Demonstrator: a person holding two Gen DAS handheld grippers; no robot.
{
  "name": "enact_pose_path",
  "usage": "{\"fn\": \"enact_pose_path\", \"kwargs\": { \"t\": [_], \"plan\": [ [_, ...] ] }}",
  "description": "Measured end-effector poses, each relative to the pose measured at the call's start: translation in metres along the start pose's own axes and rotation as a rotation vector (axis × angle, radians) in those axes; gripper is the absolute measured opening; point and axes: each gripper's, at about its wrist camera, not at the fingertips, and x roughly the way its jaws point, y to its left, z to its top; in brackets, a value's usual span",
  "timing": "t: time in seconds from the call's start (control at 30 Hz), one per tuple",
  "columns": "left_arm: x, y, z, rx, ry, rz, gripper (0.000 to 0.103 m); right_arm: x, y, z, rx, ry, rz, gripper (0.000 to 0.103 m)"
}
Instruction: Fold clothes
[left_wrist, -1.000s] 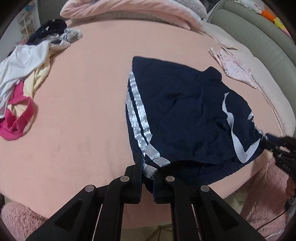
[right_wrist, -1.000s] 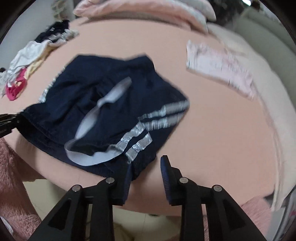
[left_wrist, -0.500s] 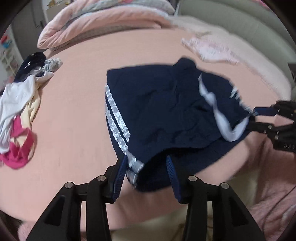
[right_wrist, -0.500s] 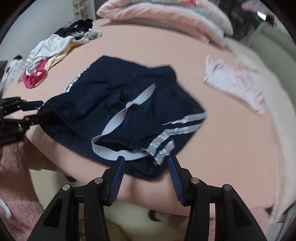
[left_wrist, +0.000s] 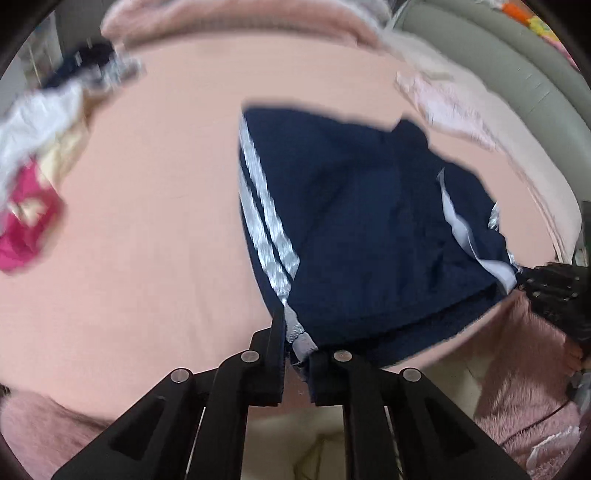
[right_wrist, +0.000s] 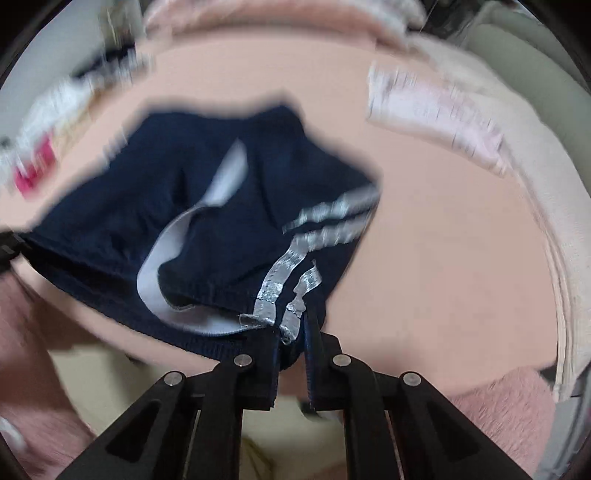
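Navy blue with silver side stripes, the shorts lie spread on the near part of a pink bed sheet, their waistband hanging slightly past the bed's near edge. A pale grey drawstring loops across the dark cloth. The left gripper is clamped on the near left corner of the waistband, right where the silver stripes end, with cloth bunched between its black fingers. The right gripper pinches the opposite striped corner in the same way, a fold of navy cloth and stripe caught between its fingers; in the left wrist view it shows as a dark shape at the right end of the waistband.

Far left on the sheet sits a jumbled pile of clothes, white, cream, magenta and dark, blurred by motion. A small pale pink garment lies far right, apart from the shorts. Folded pink bedding runs along the far edge, and a grey-green padded headboard curves along the right. Near the bed's edge, fluffy pink fabric fills the lower corners. Nothing lies on top of the shorts.
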Motion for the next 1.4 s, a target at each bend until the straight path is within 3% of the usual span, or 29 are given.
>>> {"fn": "enact_pose_path", "kwargs": {
  "t": [0.07,0.17,0.2,0.27,0.3,0.37,0.4,0.53,0.6,0.63,0.73,0.87,0.93,1.07,1.13,1.2,1.27,1.3,1.37,1.4],
  "plan": [
    [0.003,-0.002,-0.003,0.004,0.023,-0.017,0.01,0.01,0.004,-0.008,0.001,0.031,-0.001,0.015],
    [-0.021,0.0,-0.001,0.001,-0.084,-0.065,0.017,-0.017,0.001,-0.005,0.028,-0.045,0.09,0.016],
    [-0.028,0.0,0.0,0.004,-0.121,-0.072,0.024,-0.028,-0.002,-0.003,0.041,-0.083,0.112,0.017],
    [-0.027,-0.003,0.004,0.041,-0.135,-0.053,0.031,-0.036,0.002,-0.001,-0.001,-0.113,0.083,0.017],
    [-0.026,-0.005,0.005,0.059,-0.141,-0.043,0.03,-0.04,0.004,0.0,-0.022,-0.127,0.068,0.017],
    [-0.019,-0.007,0.007,0.076,-0.127,-0.007,0.006,-0.034,0.002,0.011,-0.034,-0.114,0.057,0.014],
    [-0.019,-0.008,0.01,0.068,-0.133,-0.008,0.005,-0.031,0.001,0.016,-0.039,-0.107,0.052,0.007],
    [-0.039,-0.004,0.051,0.057,-0.187,-0.017,0.005,-0.02,-0.002,0.039,-0.063,-0.08,0.03,0.004],
    [-0.066,-0.008,0.094,0.077,-0.259,0.007,0.005,-0.035,-0.018,0.079,-0.033,-0.132,0.019,0.003],
    [-0.084,-0.012,0.115,0.09,-0.308,0.013,0.005,-0.048,-0.027,0.101,-0.02,-0.171,0.012,0.003],
    [-0.159,-0.028,0.16,0.145,-0.497,0.065,0.005,-0.13,-0.046,0.175,0.021,-0.395,-0.014,0.003],
    [-0.24,-0.039,0.162,0.216,-0.714,0.141,0.006,-0.229,-0.056,0.203,0.072,-0.668,0.001,0.003],
    [-0.25,-0.043,0.146,0.238,-0.758,0.163,0.006,-0.252,-0.06,0.195,0.104,-0.751,0.074,0.003],
    [-0.204,-0.032,0.112,0.242,-0.673,0.219,0.007,-0.217,-0.047,0.153,0.114,-0.66,0.031,0.003],
    [-0.149,-0.02,0.102,0.216,-0.541,0.185,0.007,-0.18,-0.041,0.126,0.118,-0.571,-0.007,0.003],
    [-0.09,-0.006,0.088,0.181,-0.388,0.14,0.007,-0.117,-0.045,0.098,0.154,-0.414,-0.015,0.003],
    [-0.036,0.003,0.071,0.184,-0.219,0.123,0.008,-0.047,-0.047,0.074,0.199,-0.218,0.003,0.003],
    [-0.011,0.006,0.062,0.185,-0.148,0.133,0.008,-0.028,-0.049,0.064,0.212,-0.164,0.023,0.003],
    [0.015,0.012,0.048,0.169,-0.067,0.144,0.009,-0.007,-0.042,0.052,0.215,-0.104,0.098,0.003],
    [0.018,0.015,0.044,0.147,-0.064,0.144,0.012,-0.001,-0.038,0.049,0.209,-0.088,0.129,0.006]
  ]
}}
